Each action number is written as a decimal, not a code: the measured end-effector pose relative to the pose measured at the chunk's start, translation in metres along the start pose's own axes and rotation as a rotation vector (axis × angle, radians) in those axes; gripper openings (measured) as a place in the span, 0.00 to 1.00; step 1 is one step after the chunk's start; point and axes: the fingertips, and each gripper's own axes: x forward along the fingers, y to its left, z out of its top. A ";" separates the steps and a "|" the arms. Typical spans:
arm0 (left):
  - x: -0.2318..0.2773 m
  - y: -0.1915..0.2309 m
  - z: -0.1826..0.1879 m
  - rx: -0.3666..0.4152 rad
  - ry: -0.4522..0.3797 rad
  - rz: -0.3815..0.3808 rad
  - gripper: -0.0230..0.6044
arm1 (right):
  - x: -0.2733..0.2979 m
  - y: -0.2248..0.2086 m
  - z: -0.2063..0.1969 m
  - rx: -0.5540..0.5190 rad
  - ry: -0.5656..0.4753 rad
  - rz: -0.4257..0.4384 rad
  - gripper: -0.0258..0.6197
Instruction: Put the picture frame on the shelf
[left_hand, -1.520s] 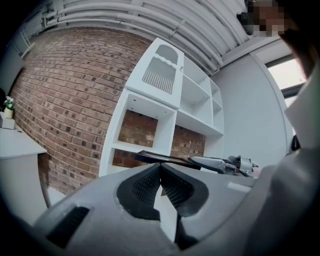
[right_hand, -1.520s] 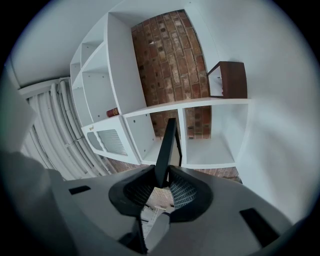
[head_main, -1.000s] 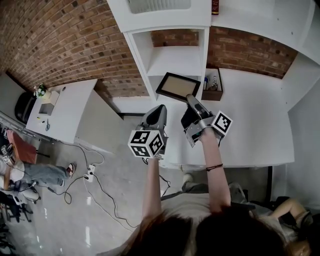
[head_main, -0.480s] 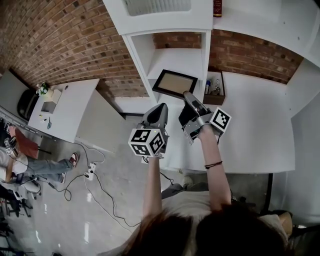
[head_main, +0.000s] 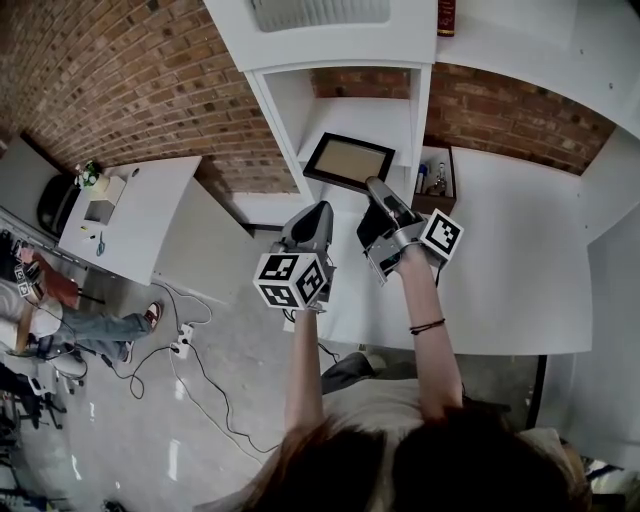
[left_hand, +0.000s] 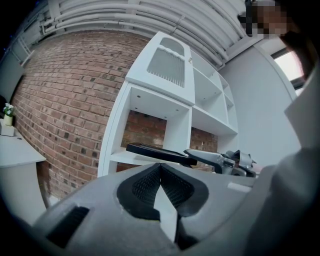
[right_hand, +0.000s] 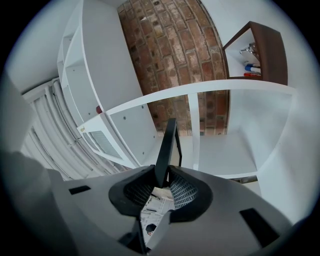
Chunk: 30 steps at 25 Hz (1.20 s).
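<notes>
The picture frame (head_main: 348, 162), black-rimmed with a tan panel, hangs tilted in front of the lower opening of the white shelf (head_main: 345, 108). My right gripper (head_main: 376, 187) is shut on its near right corner. In the right gripper view the frame (right_hand: 168, 142) stands edge-on between the pads (right_hand: 184, 191), with the shelf board (right_hand: 220, 155) just beyond. My left gripper (head_main: 321, 210) hovers shut and holds nothing, left of and below the frame. In the left gripper view the frame (left_hand: 156, 151) shows as a dark slab above my left gripper (left_hand: 160, 167).
A brown open box (head_main: 435, 178) with small bottles sits on the white counter (head_main: 500, 260) right of the shelf. A red item (head_main: 446, 14) stands on top of the unit. A white desk (head_main: 130, 215), floor cables (head_main: 190, 365) and a seated person's legs (head_main: 85, 340) lie to the left.
The right gripper has carried the frame slightly farther up toward the shelf opening. The left gripper has stayed about where it was.
</notes>
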 end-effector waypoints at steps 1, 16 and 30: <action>0.002 0.001 0.000 0.000 0.001 -0.001 0.05 | 0.001 0.000 0.001 0.001 -0.001 0.001 0.16; 0.022 0.026 -0.002 0.008 0.039 -0.055 0.05 | 0.021 -0.017 0.010 -0.006 -0.069 -0.012 0.16; 0.048 0.045 0.004 -0.005 0.040 -0.119 0.05 | 0.043 -0.030 0.023 -0.019 -0.126 -0.038 0.16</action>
